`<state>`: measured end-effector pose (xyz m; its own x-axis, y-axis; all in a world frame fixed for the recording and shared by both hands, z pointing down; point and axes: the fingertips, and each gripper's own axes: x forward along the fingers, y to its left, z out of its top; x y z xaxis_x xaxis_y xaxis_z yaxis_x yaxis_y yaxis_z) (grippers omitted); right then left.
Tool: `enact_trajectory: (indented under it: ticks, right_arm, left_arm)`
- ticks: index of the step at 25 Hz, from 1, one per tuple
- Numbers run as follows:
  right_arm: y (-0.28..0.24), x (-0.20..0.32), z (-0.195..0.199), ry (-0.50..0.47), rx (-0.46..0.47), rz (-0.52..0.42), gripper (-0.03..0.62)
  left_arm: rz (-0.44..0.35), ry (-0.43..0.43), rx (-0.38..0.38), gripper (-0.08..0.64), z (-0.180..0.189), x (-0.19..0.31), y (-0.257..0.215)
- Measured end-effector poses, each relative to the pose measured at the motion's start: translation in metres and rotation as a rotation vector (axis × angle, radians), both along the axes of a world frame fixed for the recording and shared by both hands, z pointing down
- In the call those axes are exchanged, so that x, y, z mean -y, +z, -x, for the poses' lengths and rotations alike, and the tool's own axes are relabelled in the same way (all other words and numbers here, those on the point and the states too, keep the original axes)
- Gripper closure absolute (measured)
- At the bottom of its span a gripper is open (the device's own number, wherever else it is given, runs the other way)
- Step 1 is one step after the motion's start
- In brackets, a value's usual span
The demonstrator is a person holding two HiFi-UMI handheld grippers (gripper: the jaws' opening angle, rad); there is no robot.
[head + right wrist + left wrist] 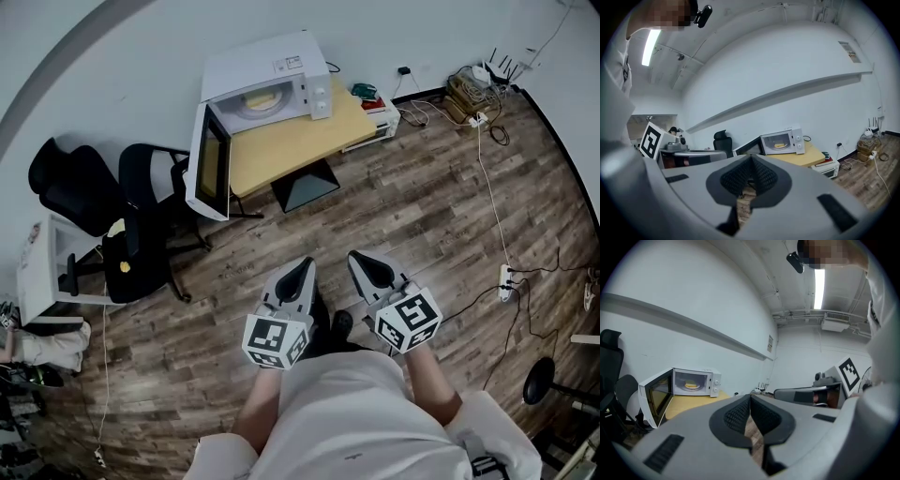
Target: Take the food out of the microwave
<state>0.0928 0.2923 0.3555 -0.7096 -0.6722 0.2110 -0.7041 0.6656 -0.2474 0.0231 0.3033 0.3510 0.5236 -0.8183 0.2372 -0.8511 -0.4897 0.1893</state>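
While the person holds both out side by side, pointing nearly level, the left gripper (303, 266) and right gripper (362, 260) are fully closed and empty; the food (258, 100) lies well ahead of them, up-left, inside the open-doored microwave (298, 66).

The left gripper (300, 272) and the right gripper (364, 264) sit side by side above the wooden floor (422, 206), each with its jaws together and nothing between them. Well ahead of their tips and off to the left, the microwave (253, 66) stands on a wooden table (291, 141), its door (208, 164) swung wide open, and the pale yellow food (255, 99) lies inside. Black chairs (94, 187) stand farther left of the left gripper, and a power strip (506, 278) lies on the floor right of the right gripper
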Motion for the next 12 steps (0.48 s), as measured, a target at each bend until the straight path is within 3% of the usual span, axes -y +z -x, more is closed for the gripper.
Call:
enact_trajectory:
  ticks: [8,12]
  right_arm:
    - [0.003,0.03,-0.003,0.011,-0.015,0.008,0.594]
    - [0.006,0.052,-0.002,-0.003,-0.018,0.007,0.541]
  left_arm:
    - [0.012,0.018,-0.013,0.552,-0.005,0.031,0.008]
    - [0.0,0.036,-0.006,0.549,-0.008,0.055,0.009]
